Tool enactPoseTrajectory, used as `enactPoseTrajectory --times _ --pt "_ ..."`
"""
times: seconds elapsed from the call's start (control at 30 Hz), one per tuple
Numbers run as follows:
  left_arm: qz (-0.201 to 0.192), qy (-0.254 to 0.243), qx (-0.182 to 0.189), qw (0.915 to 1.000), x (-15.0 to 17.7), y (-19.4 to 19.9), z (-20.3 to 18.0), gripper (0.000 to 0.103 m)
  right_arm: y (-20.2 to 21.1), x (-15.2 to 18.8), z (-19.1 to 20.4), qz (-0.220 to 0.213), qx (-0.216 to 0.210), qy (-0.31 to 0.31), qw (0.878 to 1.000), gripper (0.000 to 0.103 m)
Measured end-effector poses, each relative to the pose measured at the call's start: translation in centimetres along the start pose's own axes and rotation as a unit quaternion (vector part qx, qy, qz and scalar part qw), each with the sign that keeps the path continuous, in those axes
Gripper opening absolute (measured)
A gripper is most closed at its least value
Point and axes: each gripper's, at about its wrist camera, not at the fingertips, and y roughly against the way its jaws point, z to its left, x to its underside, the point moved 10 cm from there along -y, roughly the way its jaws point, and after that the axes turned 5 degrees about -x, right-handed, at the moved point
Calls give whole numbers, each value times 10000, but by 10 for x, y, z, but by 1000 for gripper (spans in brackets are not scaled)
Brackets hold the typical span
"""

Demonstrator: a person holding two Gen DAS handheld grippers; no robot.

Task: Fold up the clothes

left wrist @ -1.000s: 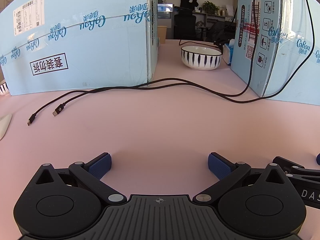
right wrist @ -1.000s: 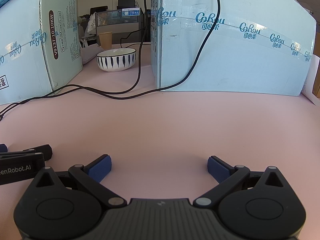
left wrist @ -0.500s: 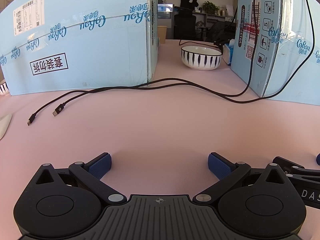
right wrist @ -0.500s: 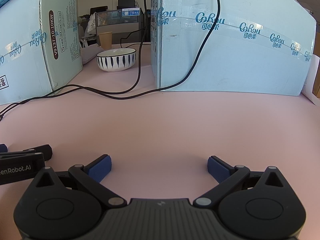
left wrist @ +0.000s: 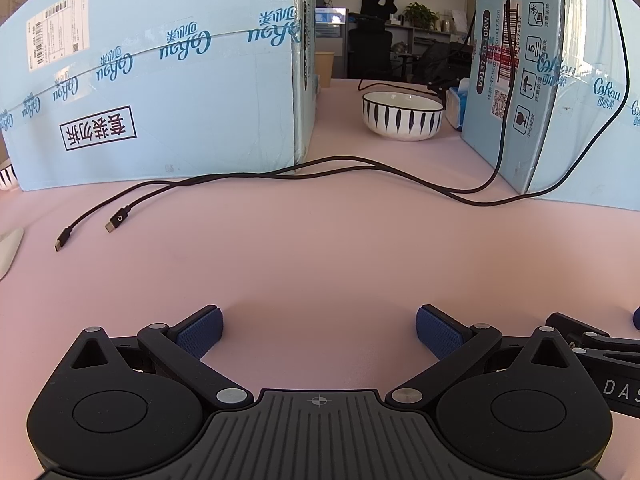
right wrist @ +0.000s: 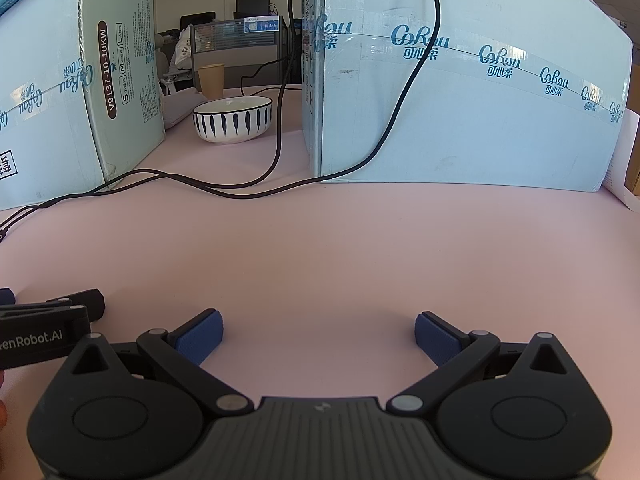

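nearest in each wrist view is the tool itself. the left gripper [left wrist: 319,330], black with ribbed blue pads [left wrist: 200,332], has its jaws wide apart with nothing between them but bare table. the right gripper [right wrist: 319,334] is the same: jaws spread wide, blue pads [right wrist: 436,338] holding and touching nothing. the two sit close side by side, low over the pink tabletop [left wrist: 320,248], each showing at the edge of the other's view.

the relation the next move should turn on cannot be read here: no garment shows in either view, so which way the clothes lie from the jaws, how their long axis runs, and which hand is nearer cannot be told. my judgement is that folding has not begun and the clothing must first be brought in or found outside these views.

further out, two thin black cables with plug ends [left wrist: 116,222] trail across the table. behind them stand a large pale blue cardboard box on the left [left wrist: 160,80] and another pale blue cardboard box on the right [right wrist: 460,100]. in the gap between them sits a white ceramic bowl with dark stripes [left wrist: 402,116], with a tan paper cup [right wrist: 211,78] beyond.
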Motion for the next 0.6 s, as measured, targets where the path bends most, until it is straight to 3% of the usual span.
enactPoseTrajectory --times 0.6 --pt "1 26 23 10000 1 -1 2 103 0 0 0 0 1 -1 10000 103"
